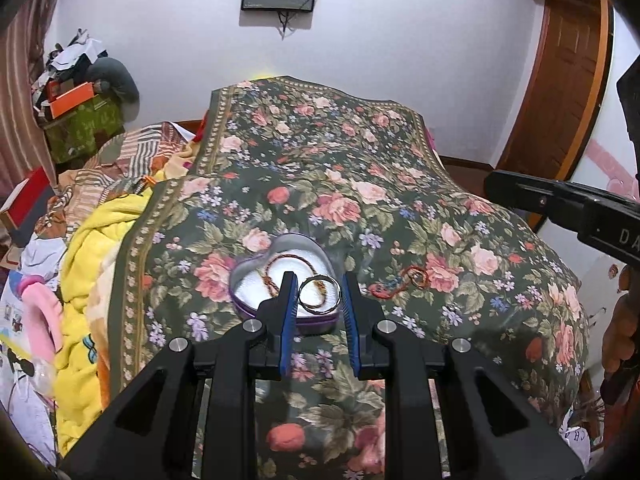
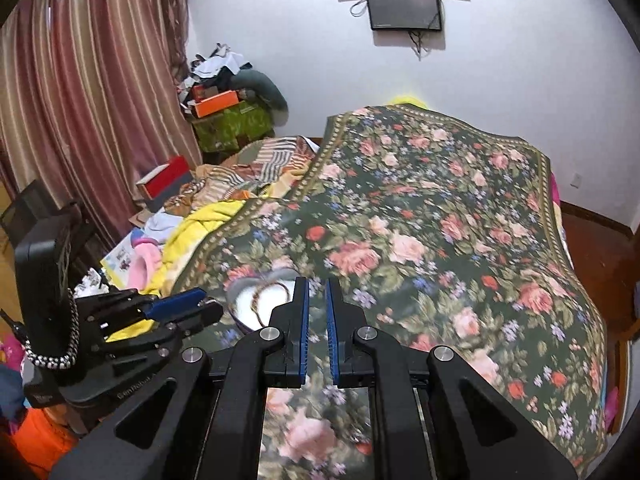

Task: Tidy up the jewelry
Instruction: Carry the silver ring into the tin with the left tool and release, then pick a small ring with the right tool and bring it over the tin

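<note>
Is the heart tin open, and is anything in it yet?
Open: the heart tin has no lid on, its white lining shows, and a braided cord necklace lies inside.

Left gripper [image 1: 319, 289] clamps bangle [image 1: 320, 295] — over heart tin [image 1: 256, 268].

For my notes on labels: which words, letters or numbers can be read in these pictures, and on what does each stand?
"DA": raised letters on the right gripper's black body, cut off by the frame edge.
Embossed word on the left gripper's body: too blurred to read.
Paper with letters at the lower right: unreadable.
</note>
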`<act>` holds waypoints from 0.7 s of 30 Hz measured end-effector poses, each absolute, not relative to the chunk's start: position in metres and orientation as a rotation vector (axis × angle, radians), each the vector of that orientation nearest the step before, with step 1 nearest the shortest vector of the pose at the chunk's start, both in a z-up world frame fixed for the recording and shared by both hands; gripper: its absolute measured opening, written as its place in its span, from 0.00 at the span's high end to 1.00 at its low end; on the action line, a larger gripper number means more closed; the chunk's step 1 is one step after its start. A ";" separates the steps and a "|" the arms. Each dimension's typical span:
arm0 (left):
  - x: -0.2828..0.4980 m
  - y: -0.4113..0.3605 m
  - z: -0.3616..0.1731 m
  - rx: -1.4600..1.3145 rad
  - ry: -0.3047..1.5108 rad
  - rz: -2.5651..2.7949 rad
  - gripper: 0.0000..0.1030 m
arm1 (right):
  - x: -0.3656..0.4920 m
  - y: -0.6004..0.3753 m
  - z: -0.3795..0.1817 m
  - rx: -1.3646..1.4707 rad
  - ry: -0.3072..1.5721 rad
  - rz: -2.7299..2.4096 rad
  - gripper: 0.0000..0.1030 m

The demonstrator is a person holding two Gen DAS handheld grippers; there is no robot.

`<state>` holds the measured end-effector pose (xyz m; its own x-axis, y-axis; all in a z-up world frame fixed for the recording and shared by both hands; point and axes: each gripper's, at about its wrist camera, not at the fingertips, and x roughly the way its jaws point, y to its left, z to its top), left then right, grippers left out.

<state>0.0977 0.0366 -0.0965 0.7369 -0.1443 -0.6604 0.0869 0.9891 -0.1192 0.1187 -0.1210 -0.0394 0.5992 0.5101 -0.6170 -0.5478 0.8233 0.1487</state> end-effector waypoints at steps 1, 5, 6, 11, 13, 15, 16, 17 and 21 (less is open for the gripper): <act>0.098 0.039 -0.097 -0.085 0.731 -0.123 0.80 | 0.119 -0.117 -0.040 -0.061 0.696 0.617 0.93; 0.101 0.047 -0.100 -0.093 0.739 -0.109 0.80 | 0.122 -0.113 -0.050 -0.063 0.724 0.618 0.93; 0.102 0.048 -0.101 -0.094 0.741 -0.108 0.80 | 0.123 -0.114 -0.056 -0.073 0.742 0.607 0.93; 0.106 0.047 -0.108 -0.100 0.750 -0.118 0.80 | 0.132 -0.134 -0.093 -0.159 0.864 0.520 0.78; 0.107 0.045 -0.110 -0.104 0.753 -0.124 0.80 | 0.135 -0.144 -0.106 -0.188 0.905 0.484 0.75; 0.109 0.043 -0.113 -0.108 0.758 -0.132 0.80 | 0.139 -0.156 -0.124 -0.197 0.969 0.458 0.75; 0.110 0.042 -0.115 -0.109 0.762 -0.135 0.80 | 0.139 -0.158 -0.128 -0.200 0.987 0.454 0.75; 0.111 0.041 -0.116 -0.110 0.765 -0.138 0.80 | 0.139 -0.160 -0.134 -0.207 1.005 0.450 0.75; 0.113 0.036 -0.119 -0.110 0.774 -0.148 0.80 | 0.137 -0.157 -0.153 -0.254 1.043 0.441 0.75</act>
